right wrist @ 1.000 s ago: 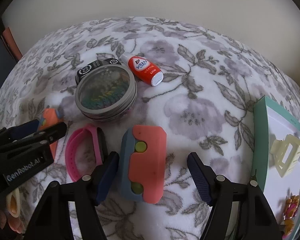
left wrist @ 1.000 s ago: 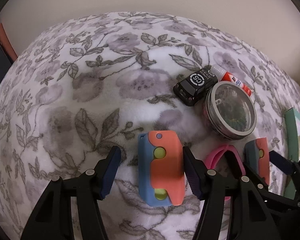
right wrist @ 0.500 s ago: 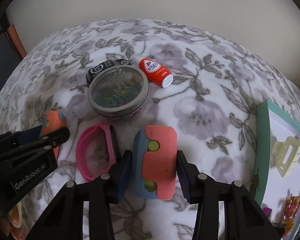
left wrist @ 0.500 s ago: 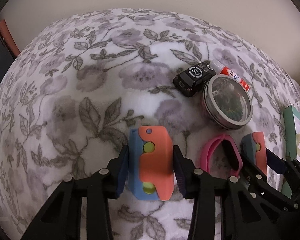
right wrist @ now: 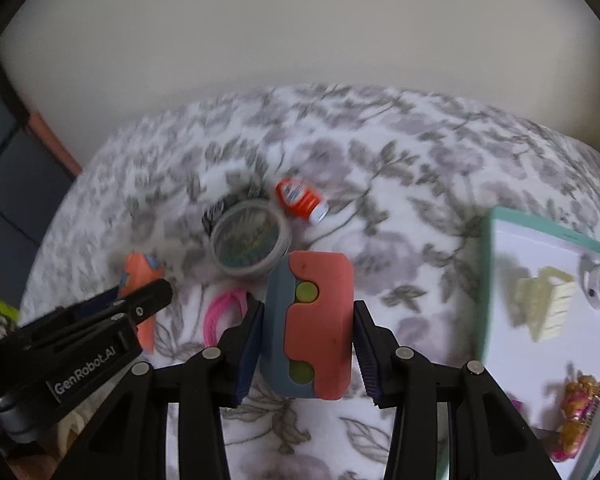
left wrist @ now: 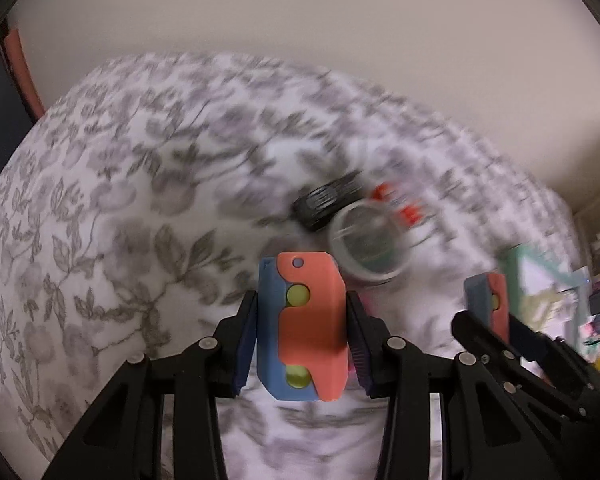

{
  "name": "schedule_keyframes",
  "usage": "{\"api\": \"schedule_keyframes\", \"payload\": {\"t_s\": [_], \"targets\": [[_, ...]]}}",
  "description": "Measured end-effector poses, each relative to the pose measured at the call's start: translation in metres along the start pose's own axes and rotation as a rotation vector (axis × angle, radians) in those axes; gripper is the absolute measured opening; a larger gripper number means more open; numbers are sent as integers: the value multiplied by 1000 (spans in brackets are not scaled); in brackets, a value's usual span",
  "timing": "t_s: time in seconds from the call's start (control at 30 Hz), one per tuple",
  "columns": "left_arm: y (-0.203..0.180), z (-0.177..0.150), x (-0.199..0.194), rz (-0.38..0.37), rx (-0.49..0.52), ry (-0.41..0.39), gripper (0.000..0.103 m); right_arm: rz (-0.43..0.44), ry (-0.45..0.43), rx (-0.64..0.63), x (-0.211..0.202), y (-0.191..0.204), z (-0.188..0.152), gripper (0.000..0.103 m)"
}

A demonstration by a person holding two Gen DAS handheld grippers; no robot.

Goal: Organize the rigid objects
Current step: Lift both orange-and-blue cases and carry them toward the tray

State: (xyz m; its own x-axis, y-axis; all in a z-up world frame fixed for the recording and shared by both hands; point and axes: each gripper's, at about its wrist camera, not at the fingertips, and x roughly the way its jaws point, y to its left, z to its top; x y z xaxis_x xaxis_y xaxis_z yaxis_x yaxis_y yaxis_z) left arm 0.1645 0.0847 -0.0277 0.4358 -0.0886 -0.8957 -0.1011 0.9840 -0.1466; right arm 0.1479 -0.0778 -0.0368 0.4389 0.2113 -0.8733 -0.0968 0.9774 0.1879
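Clamping on both sides: the left gripper (left wrist: pixel 302 344) holds a coral-and-blue block (left wrist: pixel 304 328) with yellow-green dots, jaws pressed on its two long sides, above the floral blanket (left wrist: pixel 120 220). The right gripper (right wrist: pixel 306 354) has its jaws shut the same way on a second coral-and-blue block (right wrist: pixel 312 324).

Beyond the right jaws a pink band (right wrist: pixel 224 312) lies on the blanket; farther back sits a round metal tin with a clear lid (right wrist: pixel 250 242), a black object half hidden behind it, and a red-and-white bottle (right wrist: pixel 300 200) just beside. To the right is a teal-rimmed white tray (right wrist: pixel 490 280) with a cream hair claw (right wrist: pixel 546 304) and other small items. Both views are blurred.
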Motion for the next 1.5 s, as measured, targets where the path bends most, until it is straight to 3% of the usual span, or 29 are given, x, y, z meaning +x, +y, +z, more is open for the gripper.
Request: {"api": "schedule_keyframes", "payload": {"t_s": [0.17,0.43,0.67,0.87,1.03,1.5], "targets": [[-53,4,-29,-79,49,-41,43,-37,-71,70,-47,-36,8,46],[-133,-4,-48,-169,117,-41,43,-140,-159,221,-114,-112,12,46],[-192,-21,-37,-225,161,4,43,-238,-211,299,-160,-171,10,46],[-220,-33,-18,-213,190,40,43,-269,-219,353,-175,-205,7,46],[-233,-43,1,-203,220,73,43,-274,-198,350,-167,-214,6,46],[-240,-62,47,-197,229,187,44,-245,74,410,-59,-248,-21,46]]}}
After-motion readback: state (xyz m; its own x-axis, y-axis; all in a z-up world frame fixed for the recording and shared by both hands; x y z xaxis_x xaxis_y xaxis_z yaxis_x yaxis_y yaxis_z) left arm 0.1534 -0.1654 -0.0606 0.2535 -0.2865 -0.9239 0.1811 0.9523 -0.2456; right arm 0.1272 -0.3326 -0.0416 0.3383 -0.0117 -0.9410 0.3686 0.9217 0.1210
